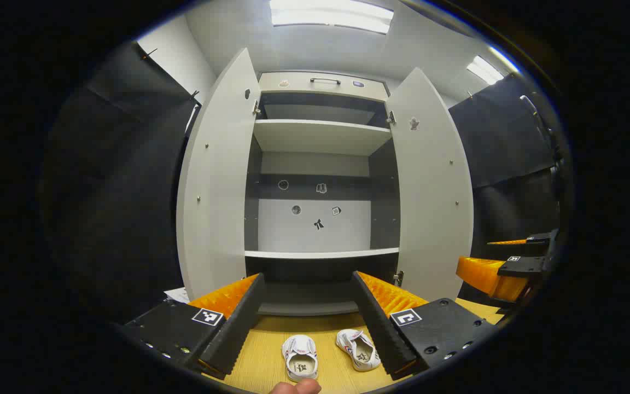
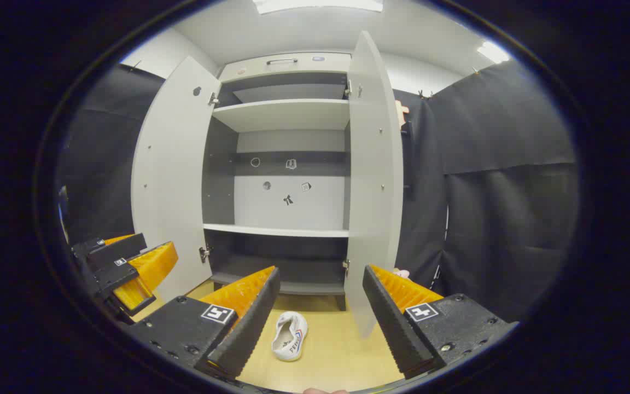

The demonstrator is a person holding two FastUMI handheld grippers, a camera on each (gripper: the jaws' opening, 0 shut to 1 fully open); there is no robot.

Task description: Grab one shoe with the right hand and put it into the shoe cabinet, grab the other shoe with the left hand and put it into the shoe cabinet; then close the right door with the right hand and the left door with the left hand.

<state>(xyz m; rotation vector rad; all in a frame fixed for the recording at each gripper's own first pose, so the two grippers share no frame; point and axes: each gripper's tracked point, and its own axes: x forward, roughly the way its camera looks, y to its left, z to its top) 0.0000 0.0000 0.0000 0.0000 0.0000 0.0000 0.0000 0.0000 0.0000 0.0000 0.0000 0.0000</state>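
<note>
Two small white shoes lie on the wooden floor before the open shoe cabinet (image 1: 320, 253). In the left gripper view one shoe (image 1: 300, 357) lies between my fingers' line and the other shoe (image 1: 357, 349) is just right of it, by the right finger. My left gripper (image 1: 308, 323) is open, above the floor, holding nothing. In the right gripper view a single white shoe (image 2: 290, 335) lies below my open right gripper (image 2: 320, 317), near its left finger. Both cabinet doors, the left door (image 1: 214, 180) and the right door (image 1: 432, 186), stand wide open. The shelves are bare.
The right gripper (image 1: 503, 271) shows at the right edge of the left gripper view, and the left gripper (image 2: 121, 268) at the left edge of the right gripper view. Black cloth walls flank the cabinet. A fingertip (image 1: 296, 387) shows at the bottom edge.
</note>
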